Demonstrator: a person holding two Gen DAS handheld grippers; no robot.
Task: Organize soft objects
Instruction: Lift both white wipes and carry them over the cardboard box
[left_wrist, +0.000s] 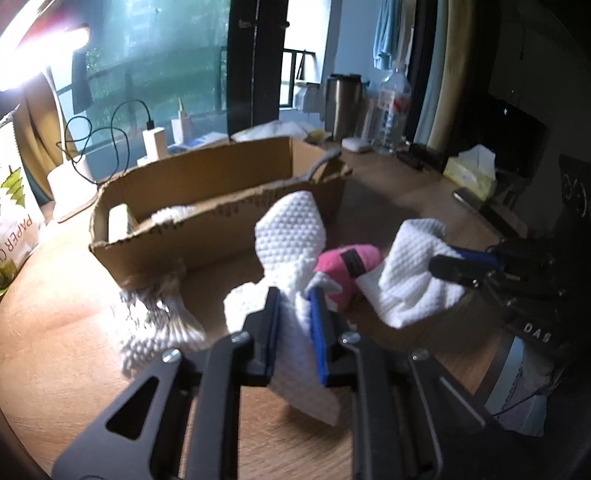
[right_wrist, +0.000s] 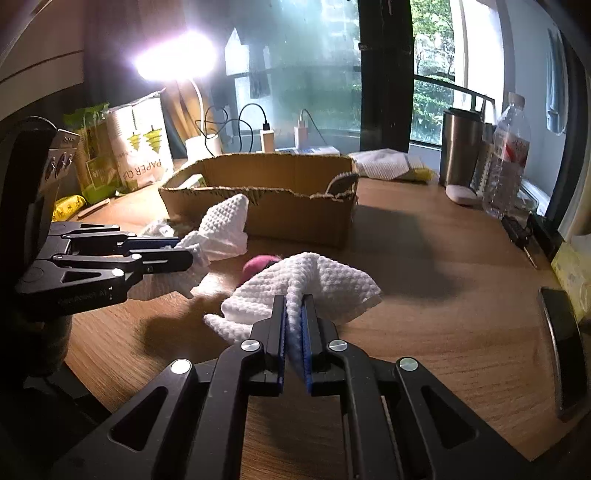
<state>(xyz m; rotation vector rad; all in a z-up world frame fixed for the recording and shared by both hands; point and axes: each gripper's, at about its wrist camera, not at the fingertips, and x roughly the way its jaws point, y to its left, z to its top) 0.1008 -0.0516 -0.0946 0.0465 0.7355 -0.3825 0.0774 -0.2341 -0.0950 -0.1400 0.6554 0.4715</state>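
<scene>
Everywhere dimpled white cloth (left_wrist: 291, 236), corrugated cardboard box (left_wrist: 207, 184).

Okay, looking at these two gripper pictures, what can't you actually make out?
- Pink object: mostly covered by the white cloth in both views.
- Cardboard box: near wall hides its contents in both views.
- Netted bundle: blurred, left wrist view.
- Paper bag: cut by left edge.
</scene>
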